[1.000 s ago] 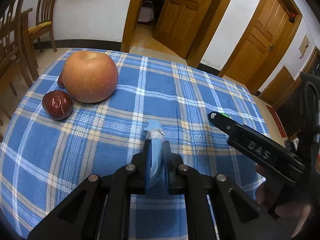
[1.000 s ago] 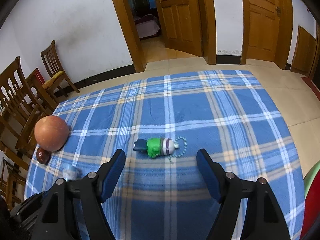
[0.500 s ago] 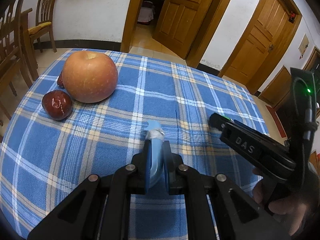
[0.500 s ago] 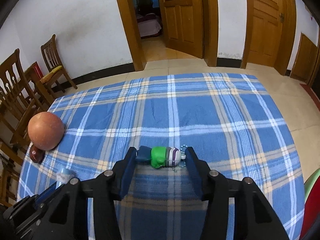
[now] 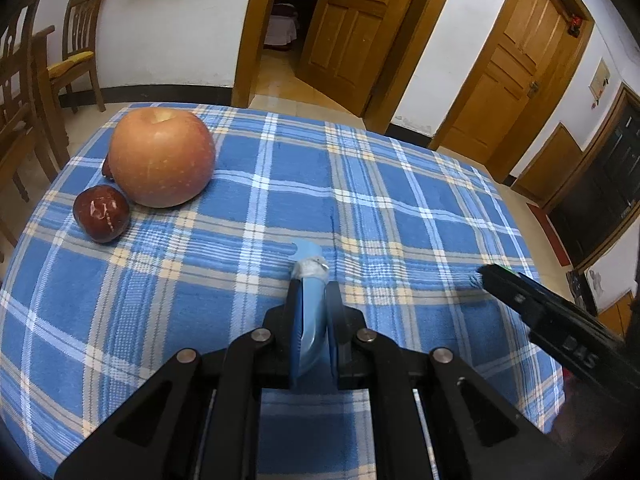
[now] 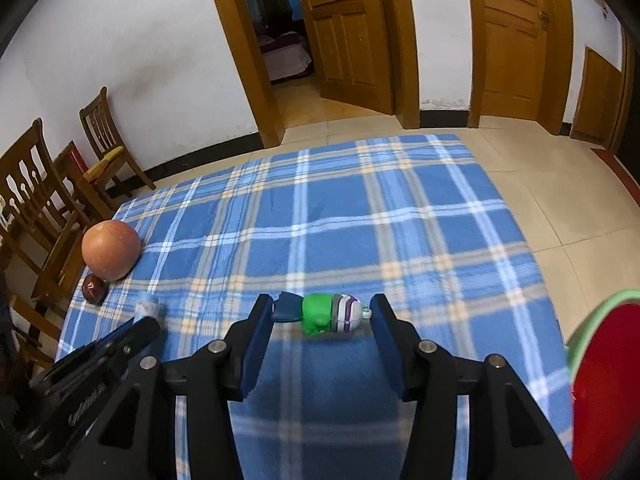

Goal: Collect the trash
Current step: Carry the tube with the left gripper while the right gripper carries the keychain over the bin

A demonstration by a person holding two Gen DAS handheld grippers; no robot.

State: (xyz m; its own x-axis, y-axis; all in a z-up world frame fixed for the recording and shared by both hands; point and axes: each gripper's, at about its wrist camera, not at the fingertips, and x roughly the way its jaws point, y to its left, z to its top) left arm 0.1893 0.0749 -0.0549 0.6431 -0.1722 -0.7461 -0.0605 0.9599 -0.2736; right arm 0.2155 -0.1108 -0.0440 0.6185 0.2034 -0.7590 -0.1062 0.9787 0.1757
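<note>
My left gripper is shut on a light blue wrapper whose crumpled tip sticks out past the fingers, just above the tablecloth. The wrapper tip also shows in the right wrist view. My right gripper is open, its fingers on either side of a small green and purple toy figure that lies on the cloth. The jaws do not touch the toy. The right gripper's finger shows in the left wrist view.
A large apple and a dark red fruit sit at the far left of the blue plaid tablecloth. A red bin with a green rim stands off the table's right. Wooden chairs stand left.
My right gripper moved forward until its open fingers came to flank the toy figure, and the jaws narrowed then widened a little. My left gripper stayed still with the wrapper.
</note>
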